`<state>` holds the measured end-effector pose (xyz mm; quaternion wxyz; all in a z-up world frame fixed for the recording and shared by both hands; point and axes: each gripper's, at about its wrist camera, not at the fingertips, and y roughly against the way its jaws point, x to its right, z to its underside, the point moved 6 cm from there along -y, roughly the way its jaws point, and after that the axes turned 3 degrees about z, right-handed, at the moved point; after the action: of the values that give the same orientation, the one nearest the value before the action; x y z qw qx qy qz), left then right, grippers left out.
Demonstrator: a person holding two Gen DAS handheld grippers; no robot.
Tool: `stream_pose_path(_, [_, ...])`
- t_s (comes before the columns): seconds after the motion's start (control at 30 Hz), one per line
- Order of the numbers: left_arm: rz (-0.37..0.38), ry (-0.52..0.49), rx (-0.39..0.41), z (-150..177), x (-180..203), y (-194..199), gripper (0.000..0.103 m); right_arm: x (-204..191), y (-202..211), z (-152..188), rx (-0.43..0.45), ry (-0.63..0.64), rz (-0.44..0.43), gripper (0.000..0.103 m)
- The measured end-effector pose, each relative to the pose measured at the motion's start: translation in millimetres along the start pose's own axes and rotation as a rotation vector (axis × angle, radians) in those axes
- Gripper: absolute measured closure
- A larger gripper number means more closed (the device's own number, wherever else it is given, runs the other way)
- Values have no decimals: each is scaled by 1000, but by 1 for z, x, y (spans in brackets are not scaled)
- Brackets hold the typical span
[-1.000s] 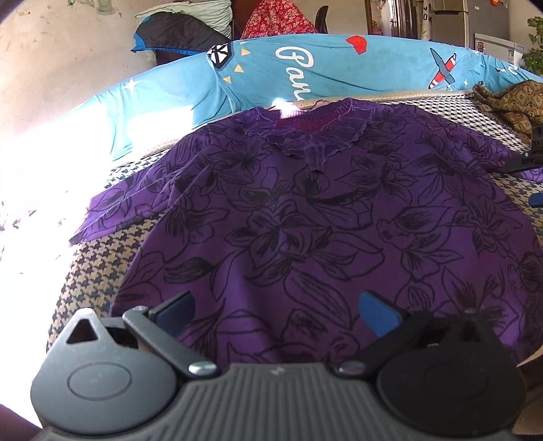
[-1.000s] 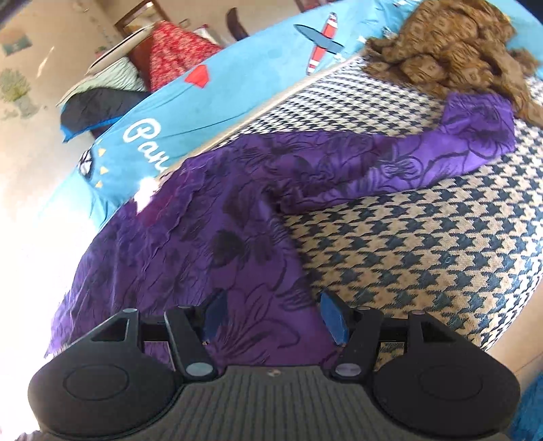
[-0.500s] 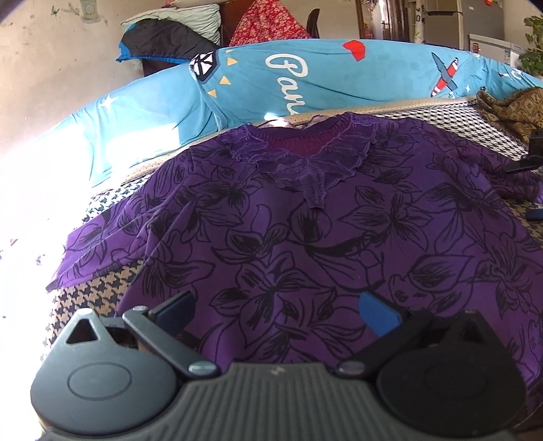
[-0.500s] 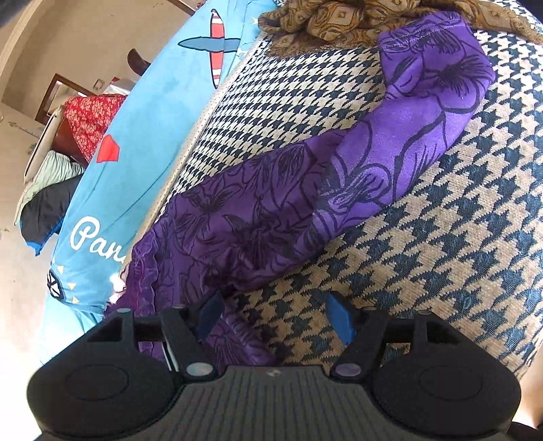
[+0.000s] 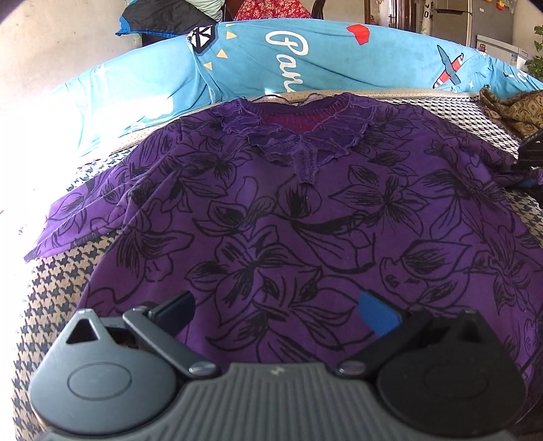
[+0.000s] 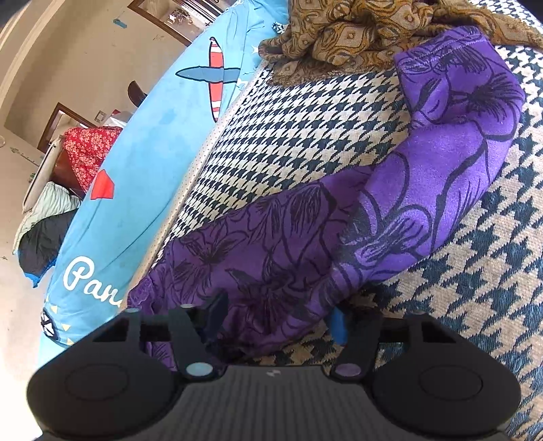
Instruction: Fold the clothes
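Left wrist view: a purple top (image 5: pixel 305 210) printed with black flowers lies flat, front up, on a houndstooth cover (image 5: pixel 54 281), its lace collar (image 5: pixel 302 135) toward a blue bedsheet (image 5: pixel 237 64) behind. One sleeve (image 5: pixel 78 217) spreads out at the left. The left gripper (image 5: pixel 275 308) hovers over the hem with jaws wide apart and nothing between them. At the right edge the right gripper (image 5: pixel 529 159) shows partly. Right wrist view: the right gripper (image 6: pixel 276 319) sits low at the other sleeve (image 6: pixel 390 203), its jaws closing with bunched sleeve cloth between them. A brown patterned cloth (image 6: pixel 356 27) lies crumpled beyond the cuff.
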<state>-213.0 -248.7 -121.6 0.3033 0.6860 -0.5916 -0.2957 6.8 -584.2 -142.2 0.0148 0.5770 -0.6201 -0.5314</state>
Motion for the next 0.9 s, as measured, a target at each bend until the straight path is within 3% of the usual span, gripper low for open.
stream_pose_path(0.07, [-1, -1, -8, 1, 2, -2, 0, 6, -4, -6, -2, -18, 24, 93])
stream_pose_path(0.13, [-7, -4, -14, 2, 3, -5, 0, 10, 1, -16, 27, -45, 29, 95])
stream_pose_path(0.23, [-14, -12, -24, 3, 3, -9, 0, -8, 27, -39, 228, 141, 101, 97])
stream_pose_path(0.33, [-9, -17, -29, 5, 3, -12, 0, -29, 48, -50, 368, 299, 120, 98])
stream_pose_path(0.47, [2, -32, -27, 7, 6, -12, 0, -42, 49, -54, 418, 388, 127, 98])
stream_pose_path(0.57, [10, -43, -25, 9, 9, -11, 0, -40, 34, -59, 355, 370, 72, 97])
stream_pose_path(0.63, [22, -53, -22, 9, 12, -11, 0, -30, 21, -57, 267, 348, 139, 95])
stream_pose_path(0.73, [45, -83, -13, 9, 22, -9, 0, -6, 11, -51, 109, 216, 197, 82])
stream_pose_path(0.8, [59, -112, -5, 10, 30, -7, 0, 7, 15, -48, 45, 96, 175, 73])
stream_pose_path(0.9, [85, -151, 3, 13, 41, -4, 0, 15, 28, -37, -17, 8, 104, 71])
